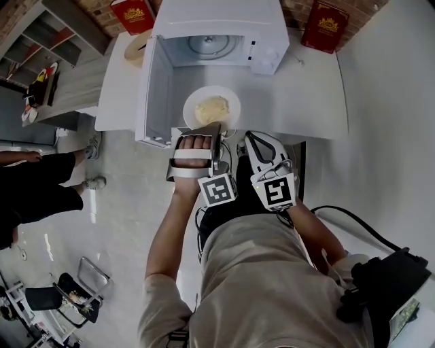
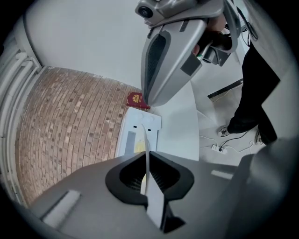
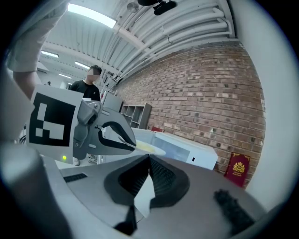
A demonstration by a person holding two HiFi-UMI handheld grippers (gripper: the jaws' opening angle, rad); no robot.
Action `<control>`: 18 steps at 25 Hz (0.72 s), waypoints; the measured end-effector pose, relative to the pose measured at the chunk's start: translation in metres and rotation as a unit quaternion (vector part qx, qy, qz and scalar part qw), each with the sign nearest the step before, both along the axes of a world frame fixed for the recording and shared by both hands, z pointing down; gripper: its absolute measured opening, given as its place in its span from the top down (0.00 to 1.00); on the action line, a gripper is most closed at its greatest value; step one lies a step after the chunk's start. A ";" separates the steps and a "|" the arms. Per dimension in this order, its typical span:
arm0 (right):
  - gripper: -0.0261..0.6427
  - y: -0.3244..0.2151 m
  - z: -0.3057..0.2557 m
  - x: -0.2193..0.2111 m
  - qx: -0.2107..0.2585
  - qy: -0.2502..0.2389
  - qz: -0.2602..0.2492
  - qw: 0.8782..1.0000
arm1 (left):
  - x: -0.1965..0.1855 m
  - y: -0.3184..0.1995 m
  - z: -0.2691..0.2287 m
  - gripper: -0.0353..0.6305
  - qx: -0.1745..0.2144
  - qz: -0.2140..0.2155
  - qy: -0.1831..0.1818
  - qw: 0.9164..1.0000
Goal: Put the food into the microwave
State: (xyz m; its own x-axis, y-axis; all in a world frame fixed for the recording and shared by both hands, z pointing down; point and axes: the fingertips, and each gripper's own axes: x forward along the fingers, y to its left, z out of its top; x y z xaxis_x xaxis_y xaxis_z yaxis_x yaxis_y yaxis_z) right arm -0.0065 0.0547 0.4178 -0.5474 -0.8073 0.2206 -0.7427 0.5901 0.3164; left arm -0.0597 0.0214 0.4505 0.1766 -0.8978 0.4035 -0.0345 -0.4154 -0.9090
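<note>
Since both claws grip the same near rim, my worry is a tilt. The left gripper (image 2: 147, 179) is closed on the plate (image 1: 228, 102), whose white edge runs straight up between its jaws. The right gripper (image 3: 148, 179) is closed too, on a white sliver that I take for that same rim. If one hand rises or pushes ahead of the other, the plate could twist in these thin bites, and the food (image 1: 212, 107), a pale yellow heap at its centre, could slide off the far side.

In the head view the plate sits at centre frame, just below the mouth of the microwave (image 1: 217, 17) and not yet inside. The door (image 1: 151, 88) stands open at its left, close beside the plate, and a drift that way could knock the rim against it.

From above I cannot tell whether the plate rests on the table (image 1: 312, 95) or is lifted clear. The gripper bodies hide how deep each bite goes. Only part of the turntable (image 1: 207, 45) shows, so I cannot judge the room inside.
</note>
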 end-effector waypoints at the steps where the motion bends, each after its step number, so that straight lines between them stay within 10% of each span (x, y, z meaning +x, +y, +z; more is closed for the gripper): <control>1: 0.94 -0.006 0.003 0.000 -0.001 0.000 -0.001 1.000 | 0.001 -0.006 0.003 0.90 -0.001 -0.003 -0.001 1.000; 18: 0.94 -0.113 0.037 0.018 -0.029 0.022 -0.008 0.999 | 0.015 -0.110 0.042 0.90 -0.025 -0.008 -0.033 0.999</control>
State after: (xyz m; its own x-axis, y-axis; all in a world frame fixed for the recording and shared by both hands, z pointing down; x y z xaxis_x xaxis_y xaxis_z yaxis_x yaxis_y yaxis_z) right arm 0.0112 -0.0588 0.4547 -0.5483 -0.7841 0.2909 -0.7193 0.6196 0.3143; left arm -0.0447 -0.0887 0.4924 0.1337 -0.8786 0.4585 0.0177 -0.4605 -0.8875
